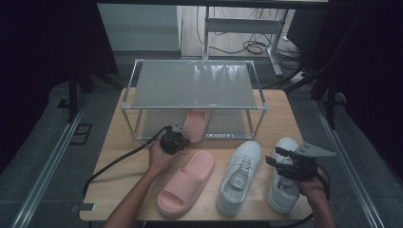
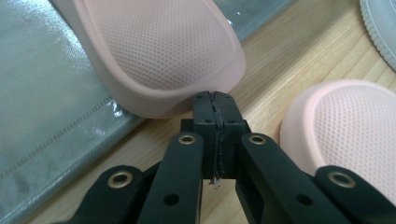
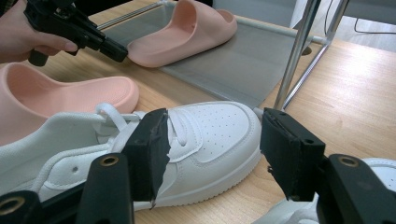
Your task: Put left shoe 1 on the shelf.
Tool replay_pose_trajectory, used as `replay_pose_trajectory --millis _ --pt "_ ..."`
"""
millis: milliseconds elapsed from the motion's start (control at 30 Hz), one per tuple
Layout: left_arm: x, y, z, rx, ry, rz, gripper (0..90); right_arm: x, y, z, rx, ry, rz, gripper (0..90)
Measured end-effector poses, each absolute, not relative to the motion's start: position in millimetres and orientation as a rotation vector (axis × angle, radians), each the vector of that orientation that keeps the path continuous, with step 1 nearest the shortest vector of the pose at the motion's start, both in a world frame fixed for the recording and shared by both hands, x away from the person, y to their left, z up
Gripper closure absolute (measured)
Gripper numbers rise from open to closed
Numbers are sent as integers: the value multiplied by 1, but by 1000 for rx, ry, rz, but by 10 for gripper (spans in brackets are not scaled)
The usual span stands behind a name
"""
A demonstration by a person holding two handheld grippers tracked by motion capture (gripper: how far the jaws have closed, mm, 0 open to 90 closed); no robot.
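A pink slipper (image 1: 197, 124) lies on the lower shelf of a metal rack (image 1: 195, 83), heel toward me. My left gripper (image 1: 182, 134) is shut with nothing between its jaws, and its tips (image 2: 215, 100) touch the slipper's heel rim (image 2: 159, 46). The right gripper view shows the same contact between the left gripper (image 3: 119, 52) and the slipper (image 3: 187, 28). The matching slipper (image 1: 187, 183) rests on the table. My right gripper (image 1: 275, 156) stands open above two white sneakers, its jaws framing the toe of the left sneaker (image 3: 205, 135) without touching it.
The left sneaker (image 1: 240, 175) and the right sneaker (image 1: 284, 194) lie side by side at the front right of the wooden table (image 1: 119, 156). The rack's upper shelf overhangs the lower grey mat (image 2: 46, 107). A rack leg (image 3: 294, 56) stands just beyond the sneaker.
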State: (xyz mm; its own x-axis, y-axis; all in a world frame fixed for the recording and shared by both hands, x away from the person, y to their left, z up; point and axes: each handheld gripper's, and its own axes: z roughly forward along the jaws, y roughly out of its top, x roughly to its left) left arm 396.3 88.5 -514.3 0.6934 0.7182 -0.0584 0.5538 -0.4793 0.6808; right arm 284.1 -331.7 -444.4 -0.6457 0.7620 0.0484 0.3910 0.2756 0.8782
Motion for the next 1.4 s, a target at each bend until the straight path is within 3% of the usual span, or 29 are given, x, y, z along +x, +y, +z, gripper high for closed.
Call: replay_pose_trajectory --millis 1400 --pt "421 72 -526 2096 1026 205 888 285 -333 -445 1047 2169 1321 427"
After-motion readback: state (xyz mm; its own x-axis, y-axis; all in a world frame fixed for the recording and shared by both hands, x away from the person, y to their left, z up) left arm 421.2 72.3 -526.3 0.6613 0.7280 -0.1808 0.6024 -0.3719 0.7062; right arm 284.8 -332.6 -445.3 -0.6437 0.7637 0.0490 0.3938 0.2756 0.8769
